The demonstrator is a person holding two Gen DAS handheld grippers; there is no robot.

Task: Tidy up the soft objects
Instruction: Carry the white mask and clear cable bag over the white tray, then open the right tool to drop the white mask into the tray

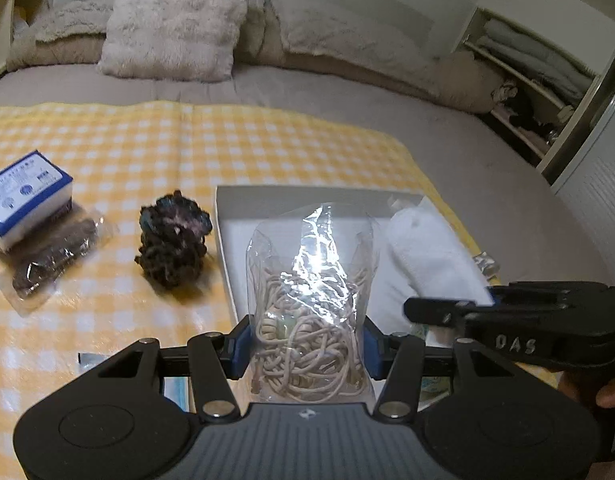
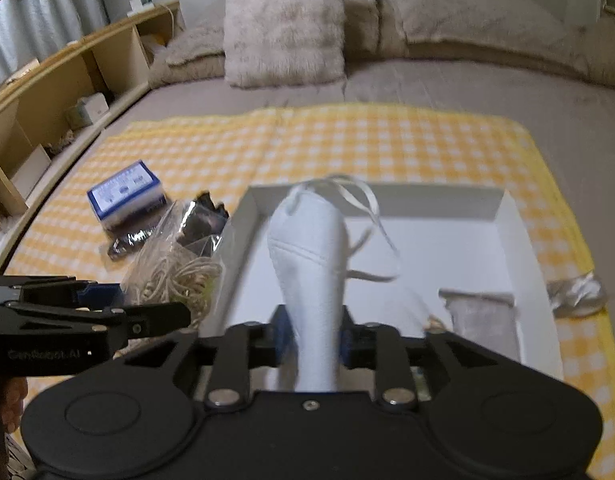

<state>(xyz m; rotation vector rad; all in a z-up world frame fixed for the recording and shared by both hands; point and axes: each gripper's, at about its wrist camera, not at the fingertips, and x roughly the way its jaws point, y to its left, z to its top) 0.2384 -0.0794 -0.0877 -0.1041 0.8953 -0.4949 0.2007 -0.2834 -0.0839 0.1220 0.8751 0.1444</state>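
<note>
My left gripper (image 1: 307, 344) is shut on a clear plastic bag of beige cords (image 1: 311, 280), which hangs over the near left part of an open white box (image 1: 299, 194). The box lies on a yellow checked cloth (image 1: 147, 148). My right gripper (image 2: 314, 340) has a white face mask (image 2: 311, 264) filling the gap between its blue pads, with its straps dangling over the box (image 2: 507, 232). In the left wrist view the right gripper (image 1: 435, 310) and the mask (image 1: 427, 248) are just right of the bag. In the right wrist view the bag (image 2: 175, 268) is at the left.
A dark frilly scrunchie (image 1: 173, 240), a packet of dark items (image 1: 51, 256) and a blue and white box (image 1: 23, 196) lie left of the white box. A grey cloth (image 2: 483, 320) lies inside it; a crumpled wrapper (image 2: 575, 292) lies outside. A fluffy pillow (image 1: 175, 16) stands behind.
</note>
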